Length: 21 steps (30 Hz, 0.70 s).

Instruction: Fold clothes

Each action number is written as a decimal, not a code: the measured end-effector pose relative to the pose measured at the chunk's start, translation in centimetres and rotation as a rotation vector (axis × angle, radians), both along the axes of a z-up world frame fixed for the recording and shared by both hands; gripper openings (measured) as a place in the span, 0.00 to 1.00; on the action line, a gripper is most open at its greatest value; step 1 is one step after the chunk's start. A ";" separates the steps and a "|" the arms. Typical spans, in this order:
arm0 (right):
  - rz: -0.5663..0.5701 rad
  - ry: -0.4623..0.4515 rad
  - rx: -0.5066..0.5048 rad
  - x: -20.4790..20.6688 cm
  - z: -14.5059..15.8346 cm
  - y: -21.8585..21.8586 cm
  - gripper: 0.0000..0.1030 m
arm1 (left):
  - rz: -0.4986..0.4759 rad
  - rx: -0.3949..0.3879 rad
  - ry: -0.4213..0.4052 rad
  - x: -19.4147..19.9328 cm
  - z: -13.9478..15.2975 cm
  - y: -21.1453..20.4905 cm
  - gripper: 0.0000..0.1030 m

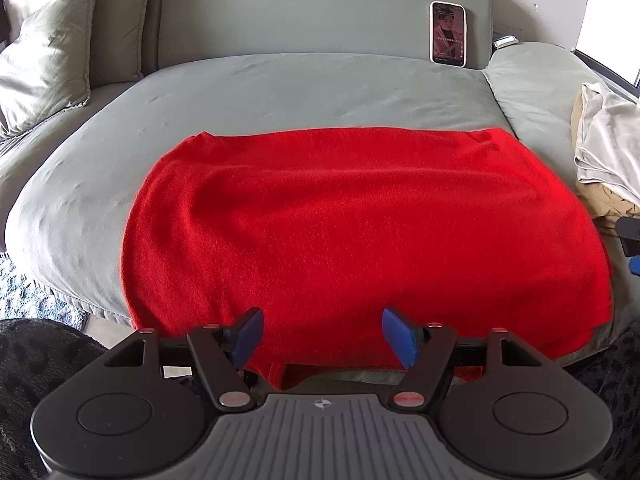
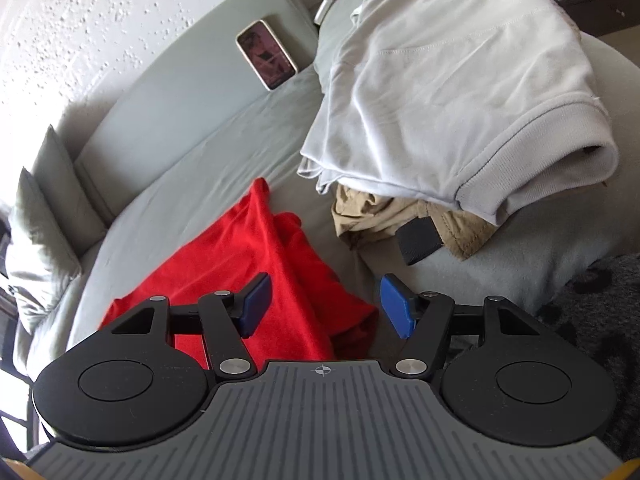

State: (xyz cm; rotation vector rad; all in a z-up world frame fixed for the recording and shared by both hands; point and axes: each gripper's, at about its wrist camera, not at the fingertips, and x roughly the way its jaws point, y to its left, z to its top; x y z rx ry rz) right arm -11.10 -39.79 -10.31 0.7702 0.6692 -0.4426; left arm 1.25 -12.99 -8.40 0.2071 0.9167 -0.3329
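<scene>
Red garment (image 1: 352,224) lies spread flat on the grey sofa seat (image 1: 280,88), its near edge hanging over the front. Left gripper (image 1: 322,336) and right gripper (image 2: 325,306) both hover above that edge, jaws wide apart and gripping nothing.

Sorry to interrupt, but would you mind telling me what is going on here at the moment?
A person is folding clothes on a grey-green upholstered sofa with two handheld grippers. A bright red knit garment lies spread flat on the seat. The left gripper and right gripper both stand open at its near edge, holding nothing. A pale grey sweatshirt lies over a crumpled tan garment to the right. A phone leans on the backrest.
</scene>
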 end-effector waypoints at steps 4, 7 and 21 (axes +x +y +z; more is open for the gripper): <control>0.032 0.029 0.009 0.9 -1.3 0.1 0.64 | -0.004 0.004 0.001 0.0 -0.1 -0.1 0.66; 0.054 0.035 -0.005 1.5 -1.7 0.3 0.66 | -0.001 0.007 0.004 0.2 -0.2 -0.1 0.66; 0.137 0.122 -0.096 2.9 -4.2 1.3 0.74 | 0.002 0.002 0.021 0.6 -0.7 -0.4 0.66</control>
